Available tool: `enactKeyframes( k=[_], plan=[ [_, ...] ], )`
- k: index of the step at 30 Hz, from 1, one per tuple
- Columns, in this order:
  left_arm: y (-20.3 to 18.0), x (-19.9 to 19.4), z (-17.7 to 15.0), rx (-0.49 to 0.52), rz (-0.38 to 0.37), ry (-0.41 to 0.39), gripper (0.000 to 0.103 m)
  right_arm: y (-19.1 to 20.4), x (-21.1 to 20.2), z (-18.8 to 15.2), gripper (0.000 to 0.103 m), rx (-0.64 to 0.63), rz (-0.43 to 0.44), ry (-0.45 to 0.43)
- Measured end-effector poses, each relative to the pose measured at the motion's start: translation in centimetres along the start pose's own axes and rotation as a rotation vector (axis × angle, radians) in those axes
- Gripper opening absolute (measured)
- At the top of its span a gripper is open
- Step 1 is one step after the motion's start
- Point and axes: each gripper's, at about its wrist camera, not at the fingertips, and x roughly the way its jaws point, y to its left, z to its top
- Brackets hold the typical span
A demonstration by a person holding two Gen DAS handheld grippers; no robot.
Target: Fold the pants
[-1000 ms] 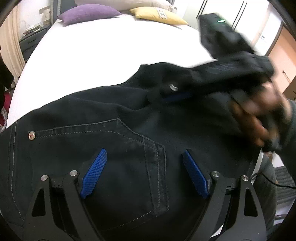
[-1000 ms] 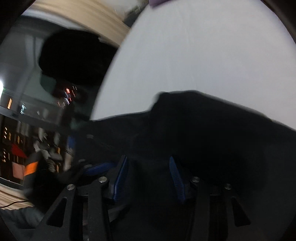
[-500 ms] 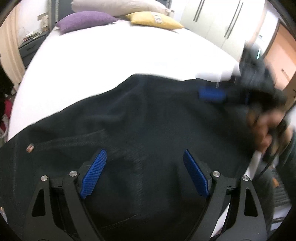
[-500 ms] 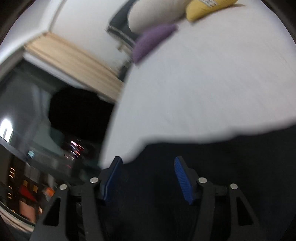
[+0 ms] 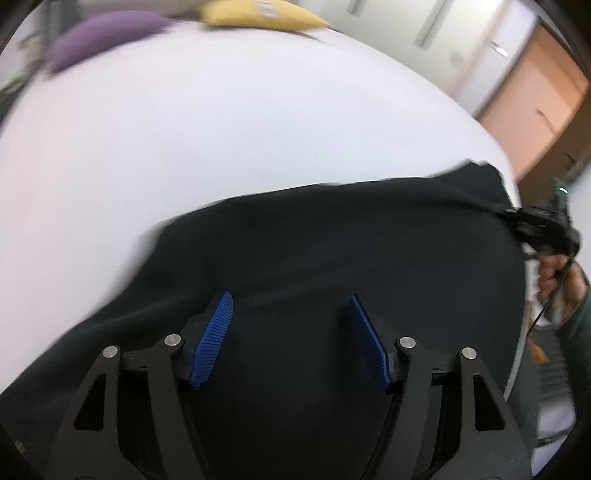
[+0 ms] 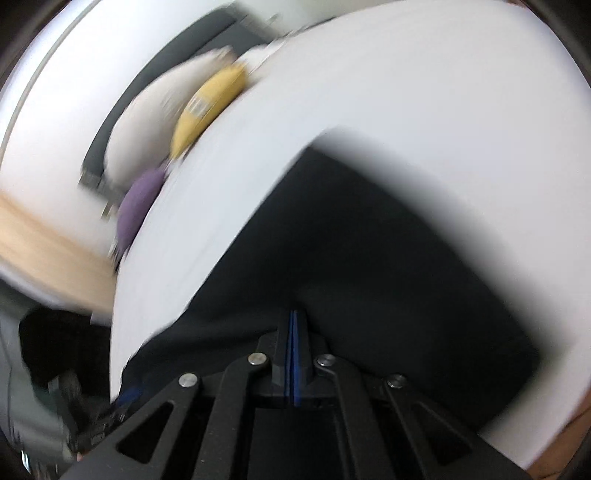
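Observation:
Black pants lie spread on the white bed. My left gripper hovers open over the near part of the cloth, its blue pads apart and empty. My right gripper has its pads pressed together on an edge of the pants. It also shows in the left wrist view at the far right corner of the cloth, held by a hand. Both views are blurred by motion.
A purple pillow and a yellow pillow lie at the head of the bed, with a pale pillow behind. A wooden door stands at the right. The bed's right edge is close to the right gripper.
The right gripper went from open to shut on the pants' edge and swung to the cloth's right corner. The left view shifted; the pocket and rivet are out of sight.

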Motion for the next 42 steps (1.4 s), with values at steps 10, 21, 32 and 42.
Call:
enactKeyframes(
  k=[10,21,32,42],
  plan=[
    [-5.2,-2.0,1.2,0.019,0.058,-0.066,0.069,6.9,-0.7,-6.6,0.036,-0.175,0.373,0.132],
    [-7.0,1.2,-0.7,0.02,0.027,-0.025,0.074,-2.1,6.1,-0.4,0.0,0.096,0.162,0.092],
    [-8.5,-1.3,-2.6,-0.032,0.022,-0.058,0.074,-13.8,-12.7,-3.5,0.064,0.251,0.231,-0.193],
    [-8.8,0.3,-1.1,-0.056,-0.028,-0.063,0.074,-10.7,-5.8,-7.4,0.032,0.421,0.266,-0.054]
  ],
)
